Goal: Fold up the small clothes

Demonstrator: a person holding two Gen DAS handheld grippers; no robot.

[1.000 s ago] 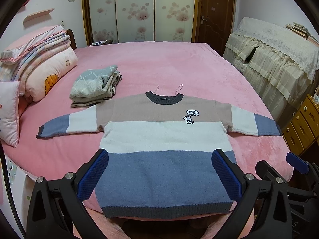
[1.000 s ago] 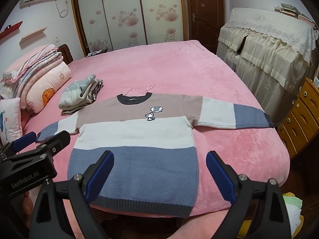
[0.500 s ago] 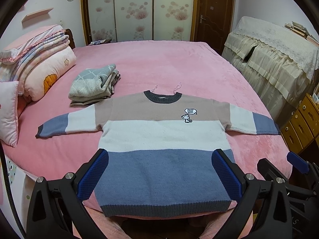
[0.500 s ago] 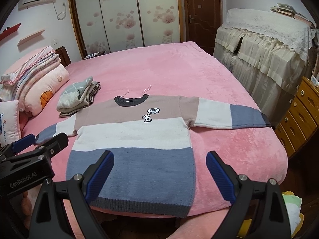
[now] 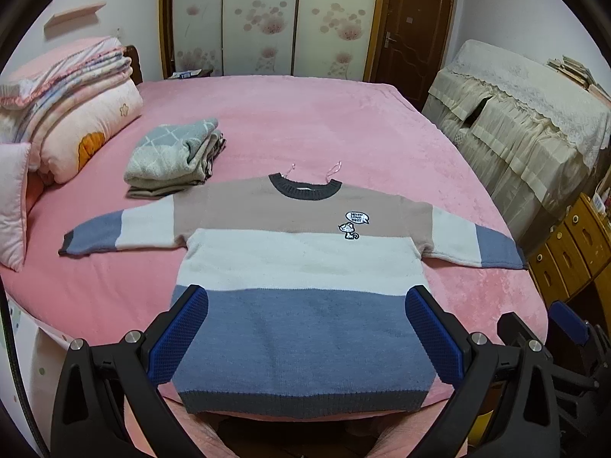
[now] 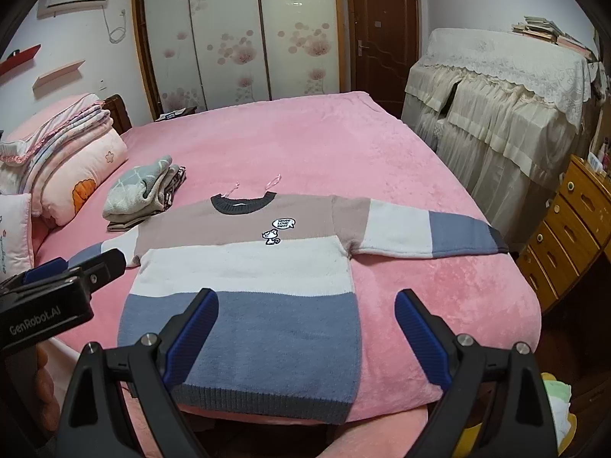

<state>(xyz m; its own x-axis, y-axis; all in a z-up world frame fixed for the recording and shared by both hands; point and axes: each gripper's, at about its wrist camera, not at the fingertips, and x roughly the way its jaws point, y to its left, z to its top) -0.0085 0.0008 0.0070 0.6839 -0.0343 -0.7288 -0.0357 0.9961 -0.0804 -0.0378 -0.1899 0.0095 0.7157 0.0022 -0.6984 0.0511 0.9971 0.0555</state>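
A small striped sweater (image 5: 298, 263) (image 6: 248, 271) in beige, white and blue with a dark collar lies flat, front up, on the pink bed (image 5: 305, 122) (image 6: 313, 141), both sleeves spread out sideways. Its dark hem hangs at the bed's near edge. My left gripper (image 5: 305, 328) is open above the blue band, holding nothing. My right gripper (image 6: 305, 334) is open too, over the sweater's lower right side, empty. In the right wrist view the left gripper's body (image 6: 49, 297) shows at the left edge.
A stack of folded clothes (image 5: 175, 156) (image 6: 143, 194) sits left of the collar. Pillows and folded quilts (image 5: 72, 114) (image 6: 65, 156) lie at the bed's left. A lace-covered cabinet (image 5: 527, 122) and wooden drawers (image 6: 573, 229) stand to the right.
Both cameras have drawn back and risen slightly, so the sweater looks a bit smaller and lower. The sweater has not moved and both grippers stay open.
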